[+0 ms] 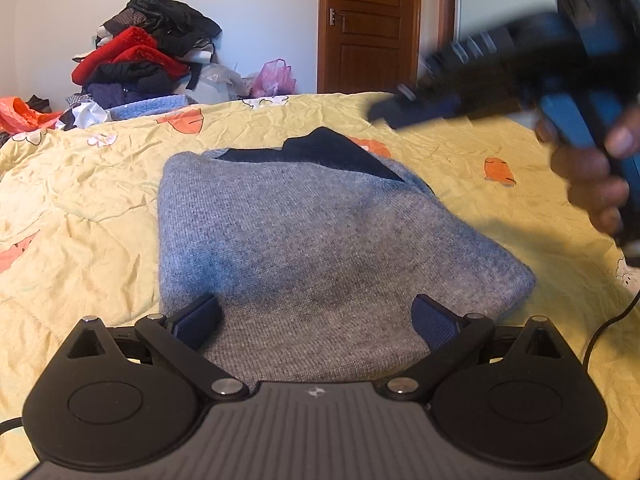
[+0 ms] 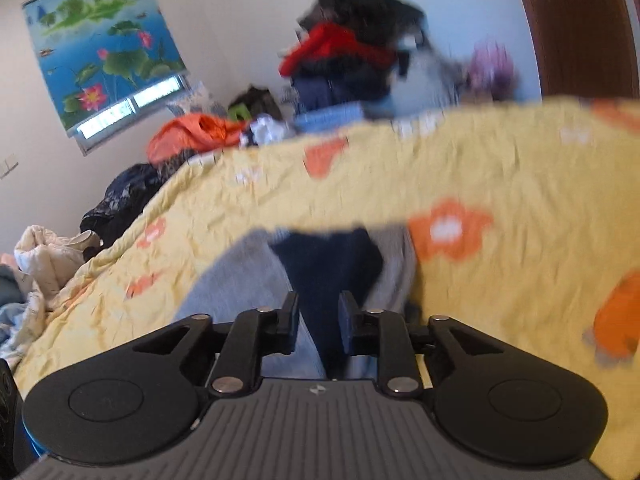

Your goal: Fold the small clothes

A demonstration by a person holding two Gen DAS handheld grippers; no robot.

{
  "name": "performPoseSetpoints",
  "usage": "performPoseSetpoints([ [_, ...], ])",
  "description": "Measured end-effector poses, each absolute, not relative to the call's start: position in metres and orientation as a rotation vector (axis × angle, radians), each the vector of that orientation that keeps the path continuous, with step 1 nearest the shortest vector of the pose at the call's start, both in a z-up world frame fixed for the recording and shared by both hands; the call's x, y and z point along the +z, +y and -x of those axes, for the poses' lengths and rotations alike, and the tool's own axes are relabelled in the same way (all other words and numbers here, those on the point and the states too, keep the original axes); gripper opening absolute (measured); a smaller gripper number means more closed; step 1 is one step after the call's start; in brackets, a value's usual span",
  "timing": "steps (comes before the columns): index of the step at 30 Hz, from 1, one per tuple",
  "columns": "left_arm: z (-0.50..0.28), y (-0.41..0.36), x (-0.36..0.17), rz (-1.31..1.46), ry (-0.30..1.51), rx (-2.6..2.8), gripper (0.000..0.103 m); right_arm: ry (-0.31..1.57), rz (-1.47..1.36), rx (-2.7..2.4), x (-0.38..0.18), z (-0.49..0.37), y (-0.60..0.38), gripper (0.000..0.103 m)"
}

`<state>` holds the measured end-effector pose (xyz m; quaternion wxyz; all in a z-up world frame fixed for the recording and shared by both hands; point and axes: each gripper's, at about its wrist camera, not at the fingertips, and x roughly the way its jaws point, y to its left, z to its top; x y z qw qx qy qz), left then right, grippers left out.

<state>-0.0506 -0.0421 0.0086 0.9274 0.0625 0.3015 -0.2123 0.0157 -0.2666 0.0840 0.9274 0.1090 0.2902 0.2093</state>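
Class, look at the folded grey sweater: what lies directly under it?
The grey sweater rests on a yellow flowered quilt, which shows all around it. A dark navy part peeks out at its far end; anything beneath the folds is covered.

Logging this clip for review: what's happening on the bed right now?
A person is folding a grey sweater on a yellow quilt, a pair of tongs in each hand. The sweater lies folded into a compact block, its dark collar at the far end. The left tongs are open over the near edge, gripping nothing. The right tongs are in the air above the collar, slightly parted and empty.
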Motion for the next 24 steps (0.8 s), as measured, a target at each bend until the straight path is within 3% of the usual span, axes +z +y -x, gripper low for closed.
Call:
performPoseSetpoints([
  [2, 0.051, -0.043, 0.009, -0.133, 0.618, -0.434, 0.103, 0.576, -0.172, 0.468, 0.092, -0.023, -0.248, 0.050],
  [3, 0.051, -0.043, 0.009, -0.134, 0.619, -0.433, 0.103, 0.580, -0.150, 0.487, 0.092, -0.029, -0.237, 0.054],
  [8, 0.052, -0.041, 0.009, -0.122, 0.613, -0.441, 0.103, 0.695, 0.066, 0.389, 0.046, -0.075, -0.205, 0.056],
  [10, 0.052, -0.040, 0.010, -0.116, 0.614, -0.446, 0.103, 0.668, 0.002, 0.429, 0.025, -0.084, -0.223, 0.056],
  [14, 0.059, -0.031, 0.015, -0.091, 0.591, -0.419, 0.103, 0.731, -0.039, 0.413, 0.035, -0.090, -0.227, 0.049],
  [20, 0.082, 0.022, 0.022, 0.095, 0.609, -0.399, 0.103, 0.596, -0.193, 0.448, 0.070, -0.014, -0.263, 0.057],
  [24, 0.068, 0.055, 0.015, 0.307, 0.692, -0.388, 0.103, 0.585, 0.068, 0.532, 0.057, 0.034, -0.239, 0.058],
])
